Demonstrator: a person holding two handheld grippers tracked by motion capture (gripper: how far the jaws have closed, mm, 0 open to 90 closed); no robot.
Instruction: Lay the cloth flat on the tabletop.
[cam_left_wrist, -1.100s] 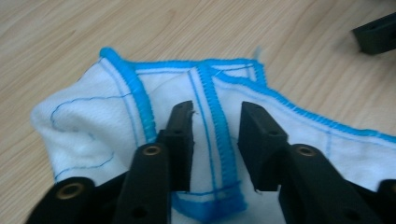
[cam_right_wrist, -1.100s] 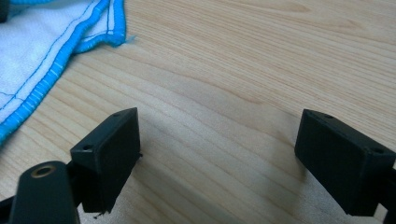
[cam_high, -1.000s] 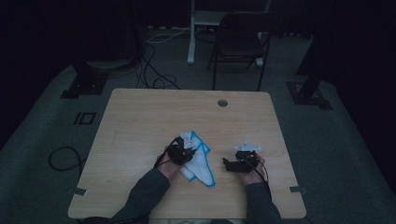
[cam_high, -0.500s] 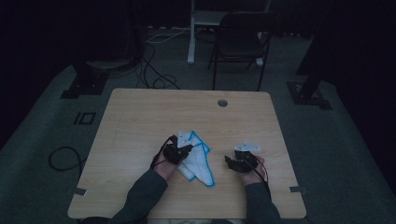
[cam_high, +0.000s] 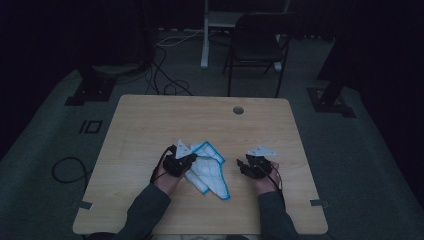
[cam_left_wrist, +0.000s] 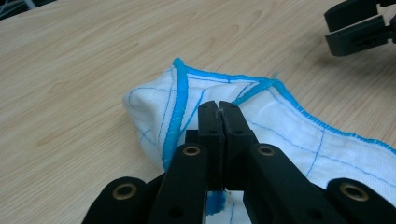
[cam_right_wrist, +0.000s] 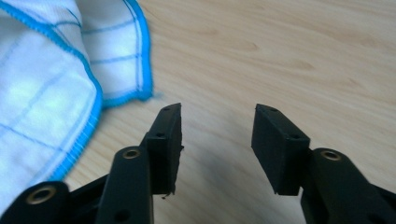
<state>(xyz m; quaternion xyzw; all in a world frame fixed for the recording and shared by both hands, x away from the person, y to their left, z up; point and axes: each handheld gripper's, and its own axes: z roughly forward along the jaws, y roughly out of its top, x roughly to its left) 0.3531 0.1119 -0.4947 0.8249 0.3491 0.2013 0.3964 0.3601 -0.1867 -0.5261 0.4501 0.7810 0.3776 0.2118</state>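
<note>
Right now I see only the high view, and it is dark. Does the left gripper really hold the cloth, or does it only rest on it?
Observer: It holds it. In the left gripper view, the left gripper is shut on a blue-hemmed fold of the cloth.
Operator: And the right gripper, does it have anything?
Observer: No. In the right gripper view, the right gripper has just been closing, yet the jaws stand apart with only bare table between them.
Operator: Is the cloth near those jaws?
Observer: Its blue edge lies beside one jaw, not between the two.
</note>
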